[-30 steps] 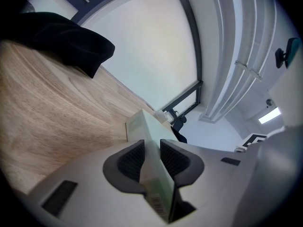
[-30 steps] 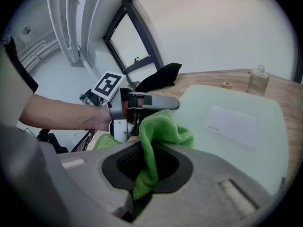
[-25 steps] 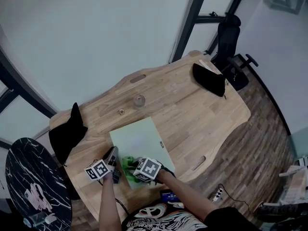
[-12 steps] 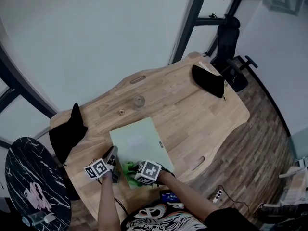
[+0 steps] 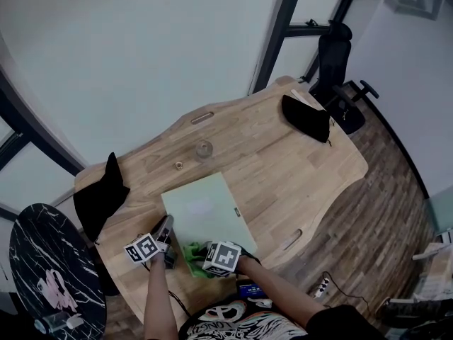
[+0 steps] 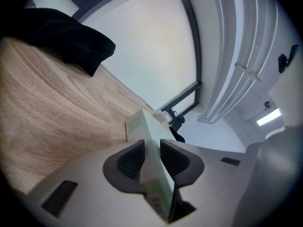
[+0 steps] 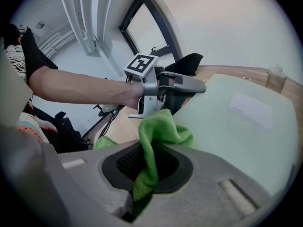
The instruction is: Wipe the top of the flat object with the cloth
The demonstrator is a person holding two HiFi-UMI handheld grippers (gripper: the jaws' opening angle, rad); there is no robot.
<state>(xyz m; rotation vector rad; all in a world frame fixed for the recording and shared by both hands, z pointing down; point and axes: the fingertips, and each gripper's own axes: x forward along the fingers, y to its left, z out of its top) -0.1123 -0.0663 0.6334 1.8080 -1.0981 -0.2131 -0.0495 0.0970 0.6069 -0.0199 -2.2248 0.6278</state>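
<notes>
The flat object (image 5: pixel 205 207) is a pale green board lying on the wooden table (image 5: pixel 283 168). My left gripper (image 5: pixel 165 241) is shut on its near left edge; in the left gripper view the board's edge (image 6: pixel 144 134) sits clamped between the pads of that gripper (image 6: pixel 152 161). My right gripper (image 5: pixel 207 252) is shut on a bright green cloth (image 5: pixel 192 251) at the board's near corner. In the right gripper view the cloth (image 7: pixel 163 131) bunches up out of the right gripper (image 7: pixel 150 162) and rests on the board (image 7: pixel 236 122), with the left gripper (image 7: pixel 182 85) just beyond it.
A small glass jar (image 5: pixel 204 149) and a tiny object (image 5: pixel 179 164) stand behind the board. Black fabric bundles lie at the table's left end (image 5: pixel 99 193) and far right (image 5: pixel 308 119). An office chair (image 5: pixel 338 55) is beyond, a round dark table (image 5: pixel 42 275) at left.
My right gripper has dragged the cloth across the board toward its near edge, a little to the right. The left gripper has kept its hold in place.
</notes>
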